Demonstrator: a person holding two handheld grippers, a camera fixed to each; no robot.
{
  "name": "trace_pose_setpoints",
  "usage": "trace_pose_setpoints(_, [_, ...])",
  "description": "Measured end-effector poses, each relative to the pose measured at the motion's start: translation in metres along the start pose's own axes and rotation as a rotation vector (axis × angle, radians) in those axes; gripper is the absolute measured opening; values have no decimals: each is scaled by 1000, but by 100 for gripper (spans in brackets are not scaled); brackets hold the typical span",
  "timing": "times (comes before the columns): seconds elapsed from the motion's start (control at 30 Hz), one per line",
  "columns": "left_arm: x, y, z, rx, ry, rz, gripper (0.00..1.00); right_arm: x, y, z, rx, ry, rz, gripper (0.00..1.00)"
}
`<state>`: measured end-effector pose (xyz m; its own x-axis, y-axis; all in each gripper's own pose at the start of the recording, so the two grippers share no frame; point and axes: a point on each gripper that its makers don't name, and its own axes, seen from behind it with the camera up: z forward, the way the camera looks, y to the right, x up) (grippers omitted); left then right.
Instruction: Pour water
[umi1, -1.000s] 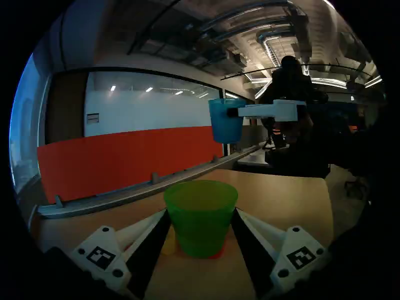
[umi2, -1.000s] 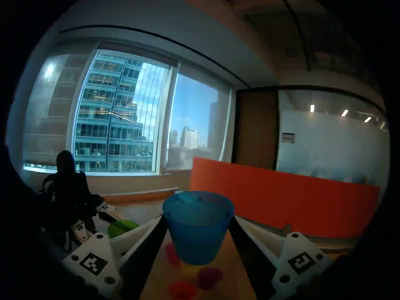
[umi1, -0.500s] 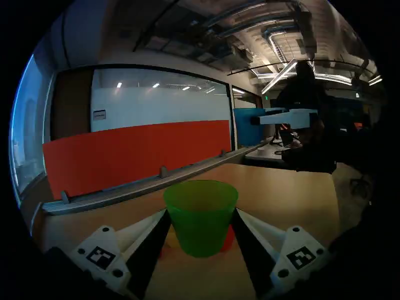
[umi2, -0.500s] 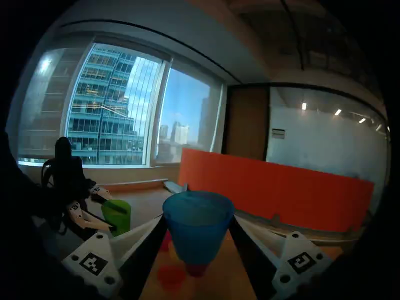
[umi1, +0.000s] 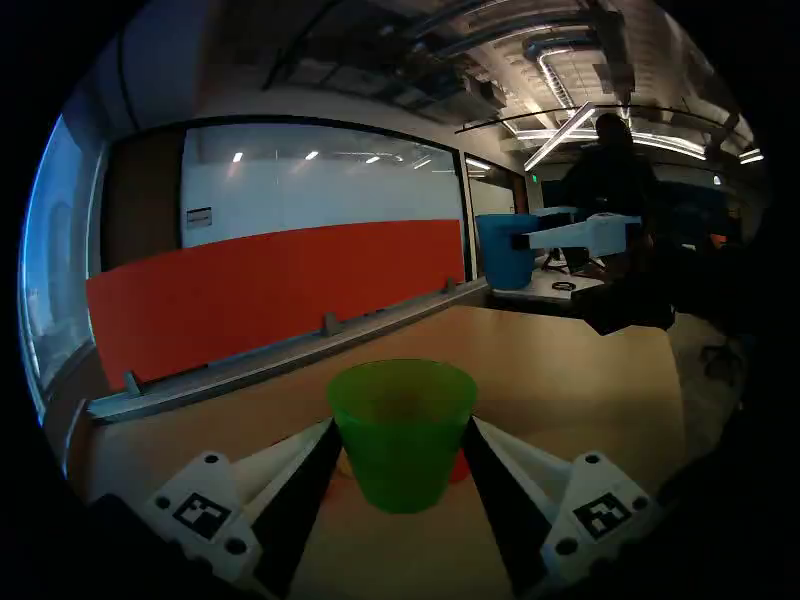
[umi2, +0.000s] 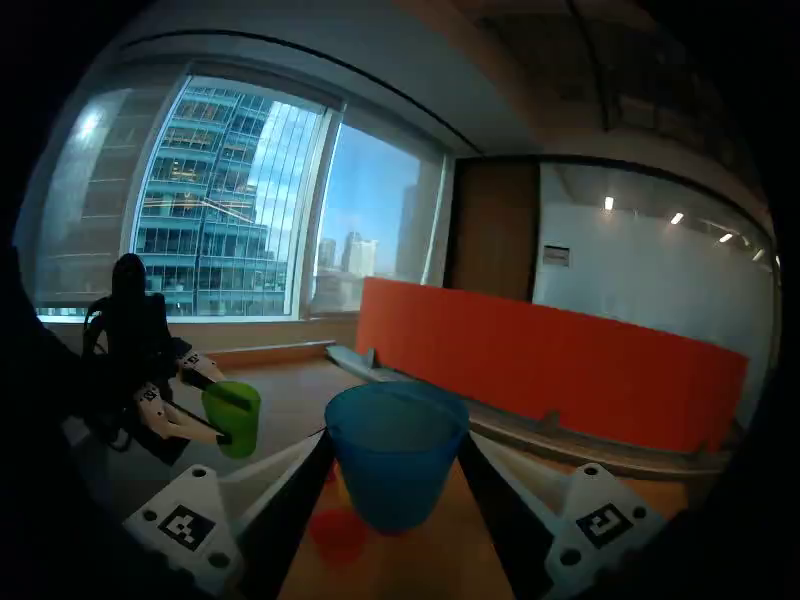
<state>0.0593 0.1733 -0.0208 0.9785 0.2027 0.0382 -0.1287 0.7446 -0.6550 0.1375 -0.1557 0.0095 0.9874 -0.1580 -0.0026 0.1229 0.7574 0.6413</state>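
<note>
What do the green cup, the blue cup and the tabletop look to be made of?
Green cup: likely thin plastic, smooth and translucent, since its wall lets light glow through. Blue cup: apparently the same plastic, with a smooth, slightly translucent wall. Tabletop: wood-look, possibly laminate, with an even tan colour and a soft sheen.

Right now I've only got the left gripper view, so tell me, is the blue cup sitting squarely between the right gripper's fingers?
Observer: Yes. In the right gripper view the blue cup stands upright in the right gripper, with both fingers against its sides.
Operator: What's on the table beneath it?
Observer: A red disc lies on the wooden table, below and left of the cup.
Operator: Anything behind my green cup?
Observer: A large window showing buildings. The green cup is upright in the left gripper.
</note>
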Motion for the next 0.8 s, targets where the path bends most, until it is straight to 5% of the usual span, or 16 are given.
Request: trace_pose_setpoints(0.8, [-61,5,22,-32,-187,32,82,-85,4,10,31,-165,17,89])
